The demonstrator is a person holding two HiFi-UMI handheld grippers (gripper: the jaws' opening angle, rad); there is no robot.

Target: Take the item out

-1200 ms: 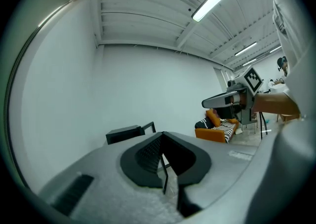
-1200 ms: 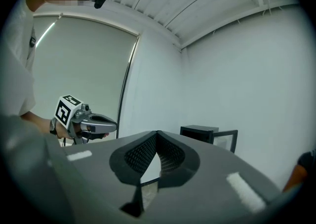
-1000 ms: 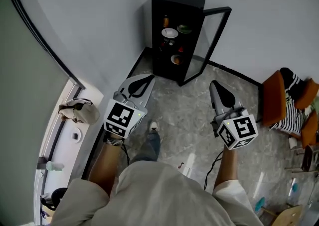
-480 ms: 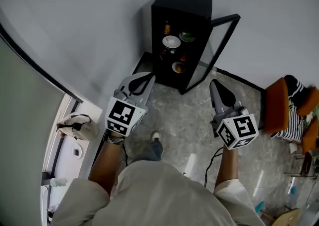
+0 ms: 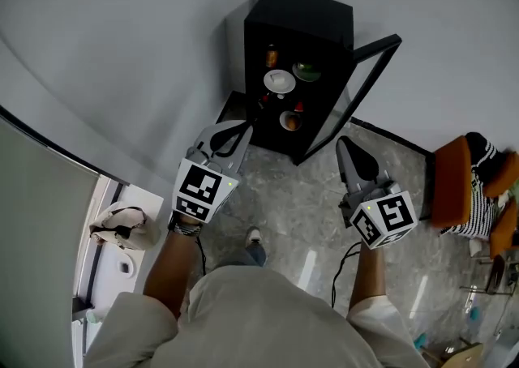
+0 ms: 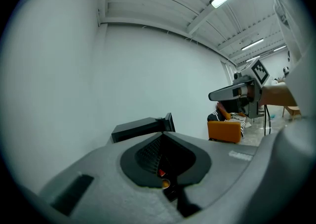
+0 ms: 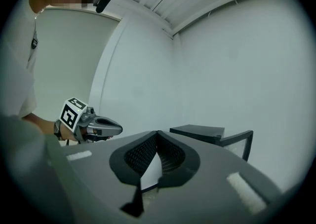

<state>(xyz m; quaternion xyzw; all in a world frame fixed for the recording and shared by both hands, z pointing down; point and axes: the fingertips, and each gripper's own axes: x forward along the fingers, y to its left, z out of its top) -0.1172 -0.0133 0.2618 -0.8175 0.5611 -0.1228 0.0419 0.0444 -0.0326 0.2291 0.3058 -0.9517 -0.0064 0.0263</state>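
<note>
No word, number or brand can be read anywhere. The marker cube (image 5: pixel 201 190) on the left gripper (image 5: pixel 244 126) and its twin on the right gripper (image 5: pixel 342 142) carry only black-and-white square patterns, no letters. A pale strip (image 6: pixel 242 155) on the left gripper's body may hold print, too blurred to read

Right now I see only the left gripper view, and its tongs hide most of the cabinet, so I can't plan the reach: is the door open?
Observer: Yes; the head view shows the cabinet with its door swung open to the right.
Operator: What is inside?
Observer: A white dish, with a green dish beside it.
Operator: And the other gripper?
Observer: The right tongs are shut with nothing between them, short of the cabinet.
</note>
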